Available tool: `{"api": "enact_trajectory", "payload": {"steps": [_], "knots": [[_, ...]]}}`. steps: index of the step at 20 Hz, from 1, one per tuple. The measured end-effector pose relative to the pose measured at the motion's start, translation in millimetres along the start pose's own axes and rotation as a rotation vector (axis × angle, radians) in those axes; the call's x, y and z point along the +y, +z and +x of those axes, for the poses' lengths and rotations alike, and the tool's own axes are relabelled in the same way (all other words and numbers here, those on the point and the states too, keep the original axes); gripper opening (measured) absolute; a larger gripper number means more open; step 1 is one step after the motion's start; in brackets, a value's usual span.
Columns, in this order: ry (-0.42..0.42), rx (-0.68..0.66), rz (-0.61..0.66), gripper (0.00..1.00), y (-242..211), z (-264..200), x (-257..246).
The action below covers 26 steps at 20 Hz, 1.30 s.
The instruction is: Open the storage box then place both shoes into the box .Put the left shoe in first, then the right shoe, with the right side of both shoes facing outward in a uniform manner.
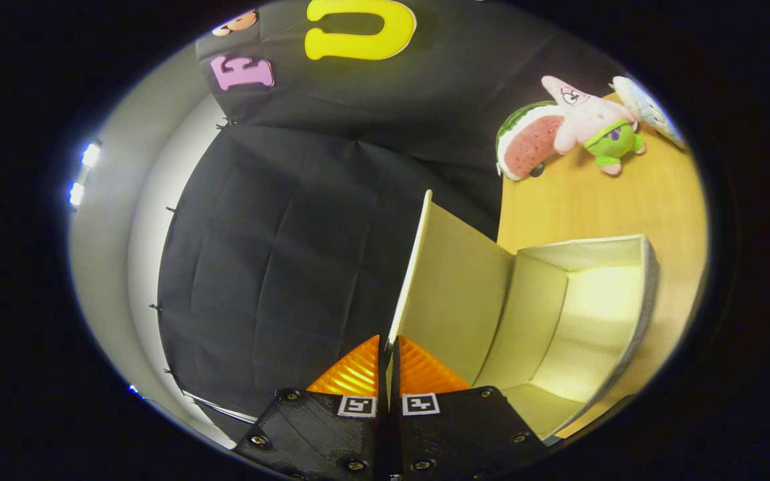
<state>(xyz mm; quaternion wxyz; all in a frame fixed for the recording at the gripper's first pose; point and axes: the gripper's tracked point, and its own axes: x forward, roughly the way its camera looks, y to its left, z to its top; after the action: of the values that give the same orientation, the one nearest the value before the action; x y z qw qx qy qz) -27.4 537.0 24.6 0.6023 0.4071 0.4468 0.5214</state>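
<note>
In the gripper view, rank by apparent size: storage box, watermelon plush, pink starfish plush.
1. Storage box, open, its lid pinched in the shut tongs; nearness inflates it.
2-3. Pink starfish plush and watermelon plush look alike; they overlap, so unranked.

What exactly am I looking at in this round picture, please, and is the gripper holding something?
A person holds a two-finger gripper by hand; the fisheye camera rides on it and looks forward along its fingers. The fingers are pinched on the edge of the storage box's lid, which stands raised. The storage box lies open and looks empty, on a wooden table. Beyond it lie plush toys: a watermelon slice and a pink star. Black cloth forms the booth's wall.
</note>
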Motion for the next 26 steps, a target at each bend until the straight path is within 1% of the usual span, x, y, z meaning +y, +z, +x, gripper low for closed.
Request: {"api": "enact_trajectory", "payload": {"steps": [2,7,10,14,16,17,20,22,23,26], "knots": [[-0.02,0.01,-0.015,0.0,-8,29,5],[-0.081,0.034,0.013,0.0,-26,108,2],[-0.145,0.058,0.009,0.0,-40,153,-13],[-0.238,0.1,-0.045,0.0,-60,196,-42],[-0.287,0.116,-0.058,0.01,-66,210,-60],[-0.308,0.123,-0.056,0.04,-68,218,-69],[-0.358,0.152,-0.069,0.07,-70,229,-85],[-0.355,0.148,-0.095,0.13,-62,225,-81],[-0.346,0.149,-0.102,0.22,-60,221,-75],[-0.332,0.14,-0.149,0.22,-49,192,-59]]}}
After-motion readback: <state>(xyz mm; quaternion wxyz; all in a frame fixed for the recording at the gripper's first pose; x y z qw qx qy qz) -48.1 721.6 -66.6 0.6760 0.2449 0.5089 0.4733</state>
